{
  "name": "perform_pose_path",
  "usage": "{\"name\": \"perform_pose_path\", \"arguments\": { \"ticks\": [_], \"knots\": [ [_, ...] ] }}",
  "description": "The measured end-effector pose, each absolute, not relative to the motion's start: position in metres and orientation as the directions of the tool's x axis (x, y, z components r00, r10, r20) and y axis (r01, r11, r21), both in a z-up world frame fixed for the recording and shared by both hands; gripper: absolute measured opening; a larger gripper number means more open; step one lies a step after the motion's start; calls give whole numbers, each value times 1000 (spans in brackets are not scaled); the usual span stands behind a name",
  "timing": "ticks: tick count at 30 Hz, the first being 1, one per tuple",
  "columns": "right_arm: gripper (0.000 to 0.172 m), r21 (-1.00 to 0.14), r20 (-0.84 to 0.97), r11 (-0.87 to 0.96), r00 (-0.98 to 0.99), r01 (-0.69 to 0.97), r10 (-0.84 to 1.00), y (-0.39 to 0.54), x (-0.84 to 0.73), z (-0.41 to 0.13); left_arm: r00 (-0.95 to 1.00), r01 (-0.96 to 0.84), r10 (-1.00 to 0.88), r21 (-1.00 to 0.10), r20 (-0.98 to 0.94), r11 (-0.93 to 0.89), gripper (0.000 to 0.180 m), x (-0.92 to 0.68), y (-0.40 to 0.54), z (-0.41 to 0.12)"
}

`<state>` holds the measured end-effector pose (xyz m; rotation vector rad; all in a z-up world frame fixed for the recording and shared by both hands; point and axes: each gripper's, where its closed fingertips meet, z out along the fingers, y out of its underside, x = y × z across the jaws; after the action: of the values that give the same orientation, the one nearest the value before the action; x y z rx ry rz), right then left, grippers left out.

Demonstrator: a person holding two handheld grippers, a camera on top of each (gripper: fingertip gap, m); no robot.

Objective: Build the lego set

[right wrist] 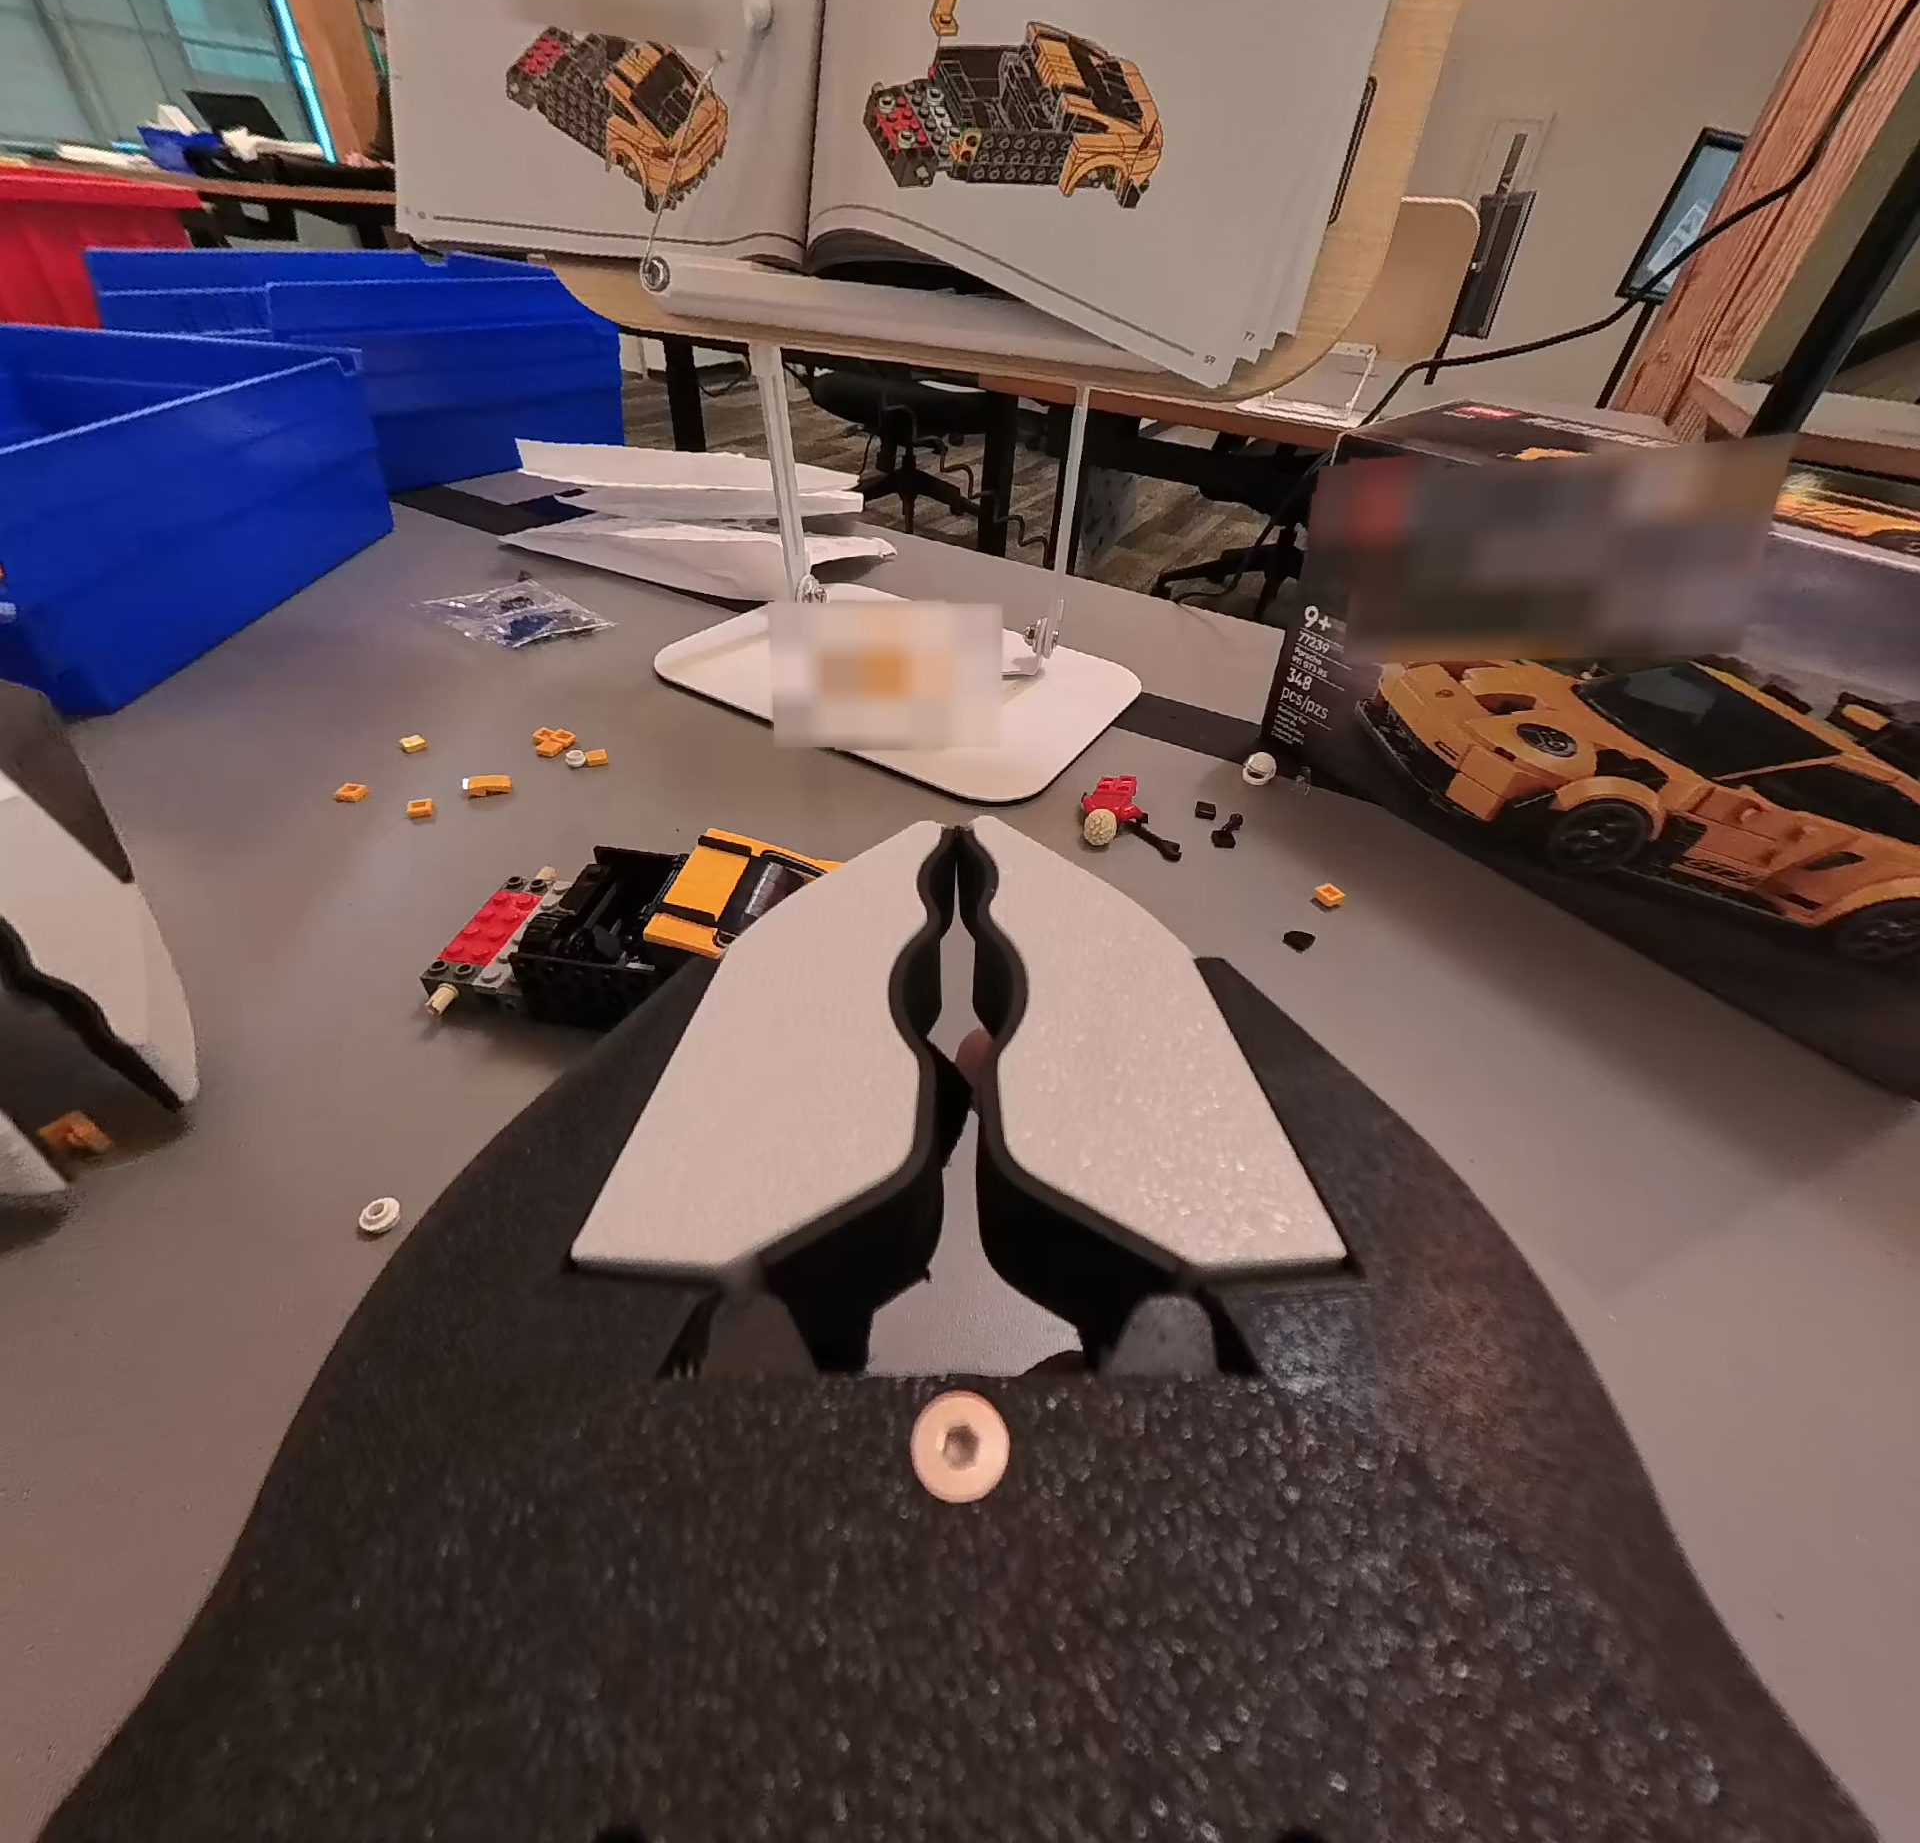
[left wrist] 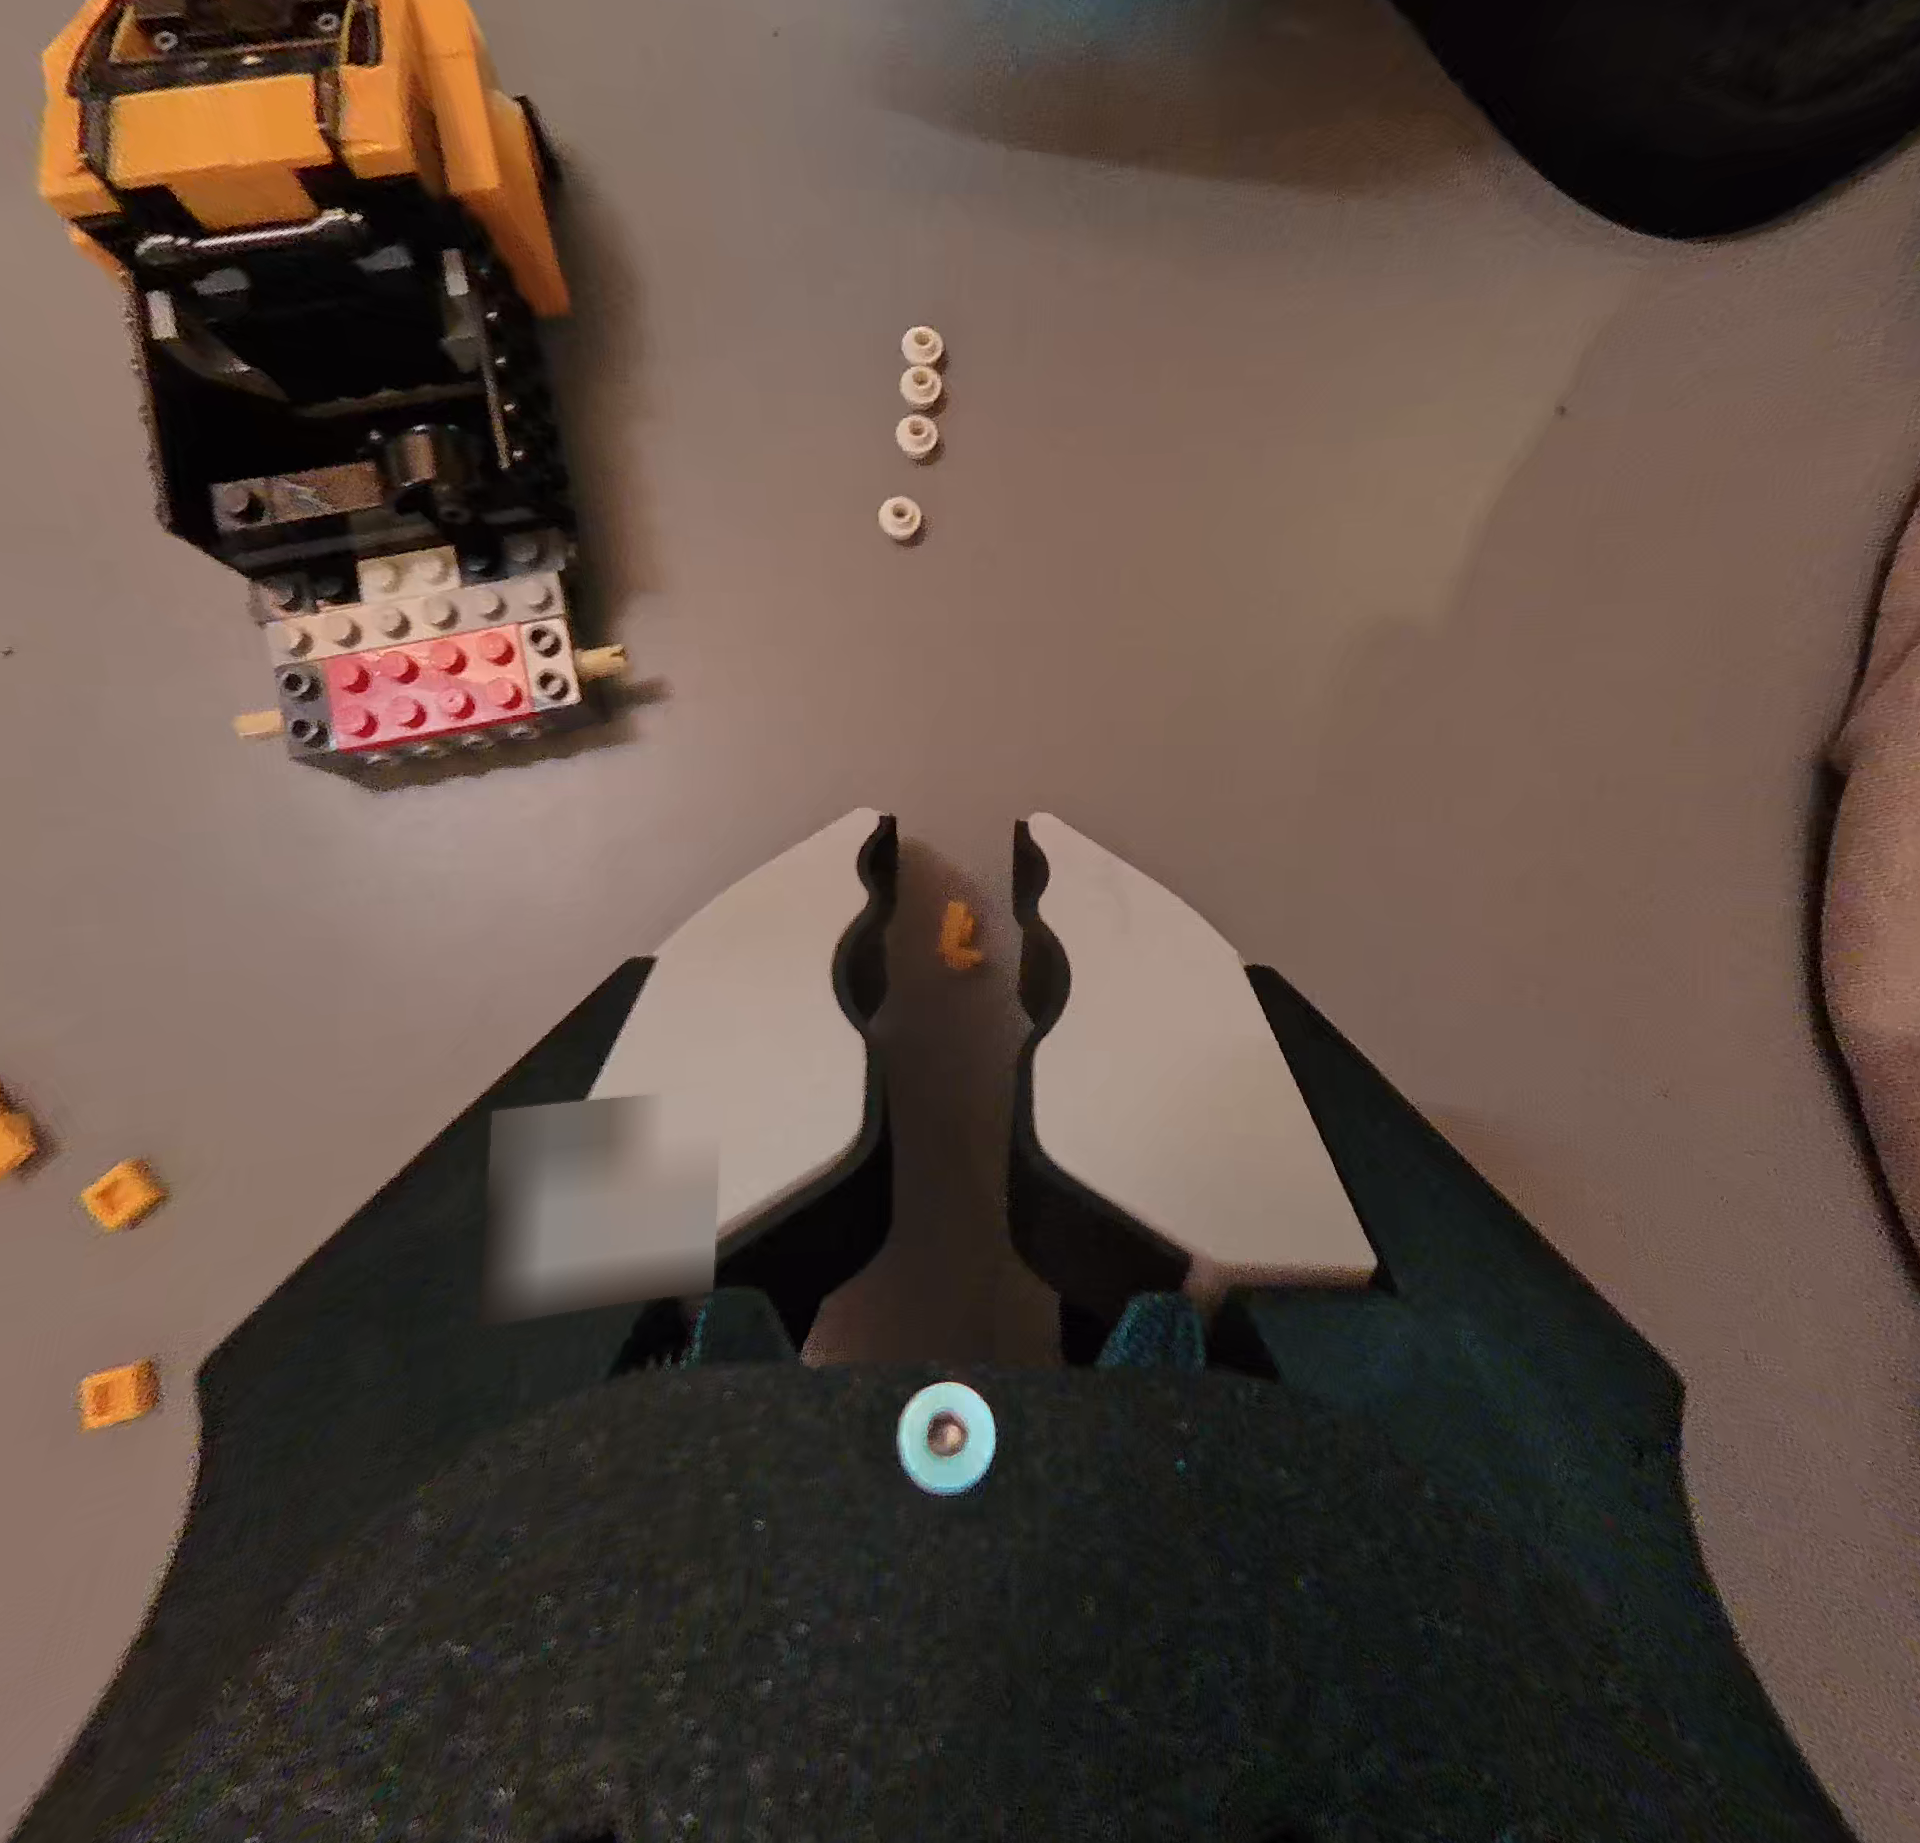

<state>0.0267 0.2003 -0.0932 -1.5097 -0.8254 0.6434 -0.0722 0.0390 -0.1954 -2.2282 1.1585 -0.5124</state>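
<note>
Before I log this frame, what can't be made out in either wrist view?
- Small orange piece, left wrist view: between the open left gripper fingers, too small and blurred to identify.
- Part-built car, right wrist view: its far end is hidden behind the shut right gripper.
- Product box, right wrist view: cut off by the right edge, partly mosaic-covered.
- Dark object, left wrist view: cut off at the top right corner, unidentifiable.

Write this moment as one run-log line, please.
left tongs: open, small orange piece loose between | right tongs: shut, bare | half-built car: on table
</note>
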Motion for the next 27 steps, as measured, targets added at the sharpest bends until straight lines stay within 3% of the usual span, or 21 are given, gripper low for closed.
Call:
{"name": "perform_pose_path", "arguments": {
  "ticks": [8,12,15,22,27],
  "knots": [
    [0,-992,68,-9,586,128,807,200,27,-93,557,-476,-813,-737,170,-480,27,-61,40,-173],
    [0,-992,64,-11,590,123,805,200,27,-92,646,-359,-748,-805,151,-473,19,-85,50,-143],
    [1,-994,58,-13,601,112,797,202,30,-90,766,-257,-638,-869,83,-422,0,-133,60,-107],
    [1,-995,43,-20,612,96,790,205,32,-89,978,-97,-210,-925,-19,-368,0,-302,39,-25],
    [1,-994,44,-25,610,104,791,205,31,-91,996,-87,-34,-890,-80,-447,0,-375,9,-23]
  ]
}}
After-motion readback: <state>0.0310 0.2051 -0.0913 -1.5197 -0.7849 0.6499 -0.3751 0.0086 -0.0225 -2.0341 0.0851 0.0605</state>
